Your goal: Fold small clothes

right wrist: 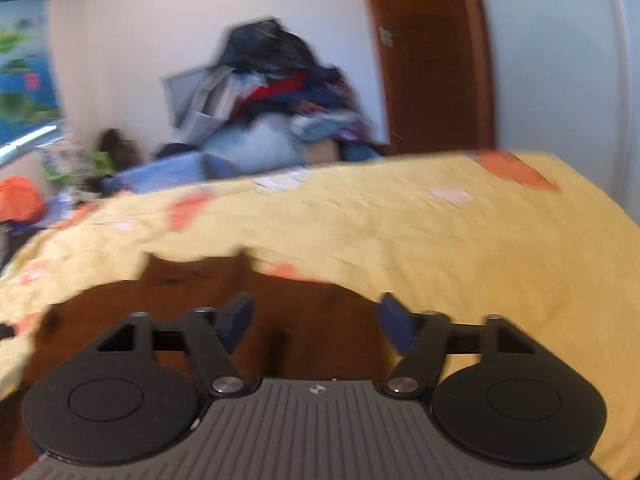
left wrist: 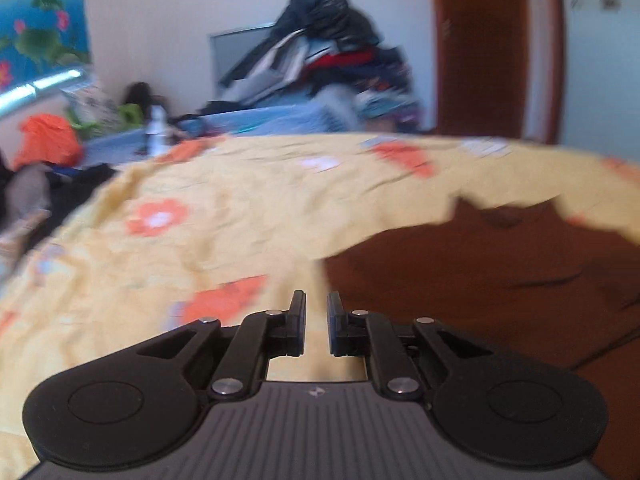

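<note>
Brown fabric, a small garment (left wrist: 500, 276), lies spread on a yellow bedsheet (left wrist: 240, 224) printed with orange flowers. In the left wrist view the garment fills the lower right, its ragged upper edge lying against the sheet; in the right wrist view it sits at lower centre and left, directly beneath the fingers.

Left hand-held gripper (left wrist: 316, 322): fingers drawn nearly together with only a narrow slit between the pads. Nothing shows in that slit; only bedsheet is visible beyond it, and the garment's near edge lies just to the right of the fingertips. Not holding anything.

Right hand-held gripper (right wrist: 316, 326): jaws spread wide, pads clear of each other, brown fabric visible between and below them. The pads are not pressing on the cloth (whether the tips touch it cannot be told, owing to blur).

Background, both views: a tall pile of clothes (left wrist: 320, 56) heaped against a pale wall, a brown wooden door (left wrist: 480, 48) to its right, a blue floral curtain (left wrist: 36, 28) at far left, an orange item (left wrist: 46, 142) and a white bottle (left wrist: 155, 130) near the bed's far side.
</note>
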A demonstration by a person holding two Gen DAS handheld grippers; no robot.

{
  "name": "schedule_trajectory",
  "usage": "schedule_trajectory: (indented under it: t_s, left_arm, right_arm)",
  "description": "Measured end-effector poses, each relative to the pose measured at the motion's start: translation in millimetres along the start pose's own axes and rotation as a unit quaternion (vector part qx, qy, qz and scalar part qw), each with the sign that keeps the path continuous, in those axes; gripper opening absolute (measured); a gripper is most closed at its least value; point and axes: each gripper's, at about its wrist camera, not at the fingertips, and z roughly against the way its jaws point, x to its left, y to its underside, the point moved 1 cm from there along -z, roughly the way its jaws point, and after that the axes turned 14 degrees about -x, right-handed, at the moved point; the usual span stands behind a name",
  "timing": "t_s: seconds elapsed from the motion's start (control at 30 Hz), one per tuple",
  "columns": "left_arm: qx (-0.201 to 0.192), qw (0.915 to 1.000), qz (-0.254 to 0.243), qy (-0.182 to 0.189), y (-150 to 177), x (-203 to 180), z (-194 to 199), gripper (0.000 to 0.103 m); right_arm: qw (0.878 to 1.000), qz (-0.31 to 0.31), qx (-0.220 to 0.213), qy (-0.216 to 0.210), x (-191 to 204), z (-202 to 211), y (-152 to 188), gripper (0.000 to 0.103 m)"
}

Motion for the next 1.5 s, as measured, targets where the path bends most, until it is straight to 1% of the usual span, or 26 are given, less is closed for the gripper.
schedule_trajectory:
  t_s: [0.07, 0.1, 0.17, 0.2, 0.23, 0.27, 0.37, 0.5, 0.57, 0.63, 0.7, 0.73, 0.77, 0.8, 0.83, 0.9, 0.97, 1.03, 1.13, 1.2, 1.23, 1.3, 1.37, 1.4, 1.47, 1.5]
  left_arm:
    - [0.014, 0.9979, 0.008, 0.062, 0, -25, -8, 0.025]
    - [0.026, 0.9969, 0.000, 0.074, 4, -37, -17, 0.035]
    - [0.069, 0.9954, -0.019, 0.064, 19, -52, -42, 0.039]
    - [0.073, 0.9956, -0.017, 0.055, 28, -50, -49, 0.047]
    - [0.052, 0.9970, -0.013, 0.056, 32, -44, -49, 0.057]
    - [0.044, 0.9966, -0.016, 0.067, 36, -38, -50, 0.058]
    - [0.023, 0.9942, -0.030, 0.100, 43, -26, -46, 0.058]
    - [0.029, 0.9956, -0.037, 0.081, 39, -23, -40, 0.058]
    - [0.022, 0.9961, -0.038, 0.076, 43, -16, -38, 0.061]
    - [0.022, 0.9972, -0.025, 0.067, 45, -9, -43, 0.077]
    - [0.043, 0.9976, 0.023, 0.049, 43, 5, -59, 0.091]
    - [0.047, 0.9976, 0.028, 0.043, 41, 8, -63, 0.094]
    - [0.049, 0.9978, 0.019, 0.040, 39, 6, -63, 0.094]
    - [0.049, 0.9982, 0.004, 0.036, 37, 2, -60, 0.094]
    - [0.044, 0.9986, -0.016, 0.023, 34, -3, -54, 0.094]
    - [0.027, 0.9992, -0.029, 0.003, 25, -11, -37, 0.092]
    - [0.000, 0.9997, -0.014, 0.021, 16, -19, -23, 0.092]
    - [-0.010, 0.9991, -0.021, 0.035, 9, -32, -21, 0.092]
    - [0.015, 0.9983, -0.047, 0.032, 12, -47, -44, 0.092]
    - [0.055, 0.9970, -0.051, 0.017, 27, -45, -66, 0.094]
    - [0.041, 0.9983, -0.031, 0.026, 36, -37, -68, 0.097]
    - [0.049, 0.9985, 0.005, 0.026, 40, -25, -73, 0.103]
    - [0.049, 0.9986, -0.004, 0.020, 39, -29, -73, 0.103]
    - [0.049, 0.9986, -0.015, 0.012, 37, -33, -70, 0.103]
    - [0.061, 0.9980, -0.020, -0.005, 31, -39, -55, 0.101]
    - [0.063, 0.9980, -0.008, 0.007, 28, -40, -43, 0.101]
  right_arm:
    - [0.999, 0.016, 0.022, -0.027, 22, -17, 4, 0.082]
    - [0.999, 0.017, 0.035, -0.031, 29, -29, 9, 0.082]
    - [0.997, 0.007, 0.071, -0.025, 35, -52, 24, 0.082]
    - [0.996, 0.009, 0.093, -0.018, 35, -62, 33, 0.081]
    - [0.993, 0.011, 0.115, -0.007, 33, -70, 46, 0.082]
    - [0.996, 0.031, 0.087, -0.013, 33, -63, 56, 0.084]
    - [0.996, 0.049, 0.070, -0.026, 31, -50, 65, 0.085]
    - [0.997, -0.008, 0.077, -0.023, 18, -28, 48, 0.085]
    - [0.998, -0.039, 0.043, -0.029, 5, -4, 38, 0.088]
    - [0.998, -0.055, 0.033, -0.025, -7, 11, 37, 0.092]
    - [0.995, -0.041, 0.088, -0.019, -14, 3, 50, 0.093]
    - [0.994, -0.016, 0.108, -0.014, -14, -3, 59, 0.095]
    - [0.996, 0.027, 0.088, -0.016, -10, 1, 63, 0.095]
    - [0.994, 0.041, 0.098, -0.008, -8, 1, 64, 0.094]
    - [0.994, 0.035, 0.099, 0.000, -7, 5, 60, 0.091]
    - [0.997, -0.007, 0.075, -0.024, -8, 19, 46, 0.091]
    - [0.998, -0.022, 0.040, -0.032, -9, 26, 34, 0.098]
    - [0.999, -0.029, 0.038, -0.018, -11, 16, 27, 0.099]
    - [0.997, -0.047, 0.057, -0.002, -13, -12, 25, 0.099]
    - [0.993, -0.079, 0.090, 0.007, -18, -35, 32, 0.100]
    - [0.990, -0.090, 0.108, 0.011, -21, -44, 40, 0.103]
    - [0.996, -0.038, 0.085, 0.011, -11, -43, 50, 0.103]
    - [0.994, 0.056, 0.095, 0.024, 11, -46, 60, 0.103]
    - [0.993, 0.071, 0.094, 0.027, 14, -48, 60, 0.103]
    - [0.994, 0.034, 0.103, 0.033, 11, -44, 50, 0.103]
    - [0.995, 0.011, 0.099, 0.032, 10, -34, 45, 0.102]
